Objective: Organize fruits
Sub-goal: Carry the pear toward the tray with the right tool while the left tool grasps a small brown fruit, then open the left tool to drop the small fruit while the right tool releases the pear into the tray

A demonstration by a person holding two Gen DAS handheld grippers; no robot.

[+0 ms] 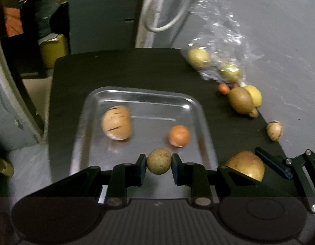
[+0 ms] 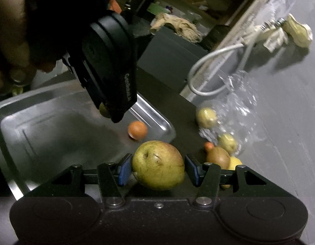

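Note:
My left gripper (image 1: 158,161) is shut on a small round brown-green fruit (image 1: 158,166), held over the near end of a steel tray (image 1: 145,106). In the tray lie a tan oval fruit (image 1: 116,122) and a small orange fruit (image 1: 179,135). My right gripper (image 2: 158,168) is shut on a large green-and-red pear-like fruit (image 2: 158,164), above the tray's right rim (image 2: 157,122). The right wrist view shows the left gripper's black body (image 2: 108,67) over the tray and the orange fruit (image 2: 137,130). The left wrist view shows that large fruit (image 1: 246,164) at lower right.
The tray sits on a dark board (image 1: 116,71) on grey ground. To the right lie a brown kiwi-like fruit (image 1: 241,100), a yellow lemon (image 1: 255,95), a tiny orange fruit (image 1: 223,88) and a pale round fruit (image 1: 274,130). A clear plastic bag (image 1: 222,40) holds two yellow-green fruits. A white cable (image 2: 210,65) loops behind.

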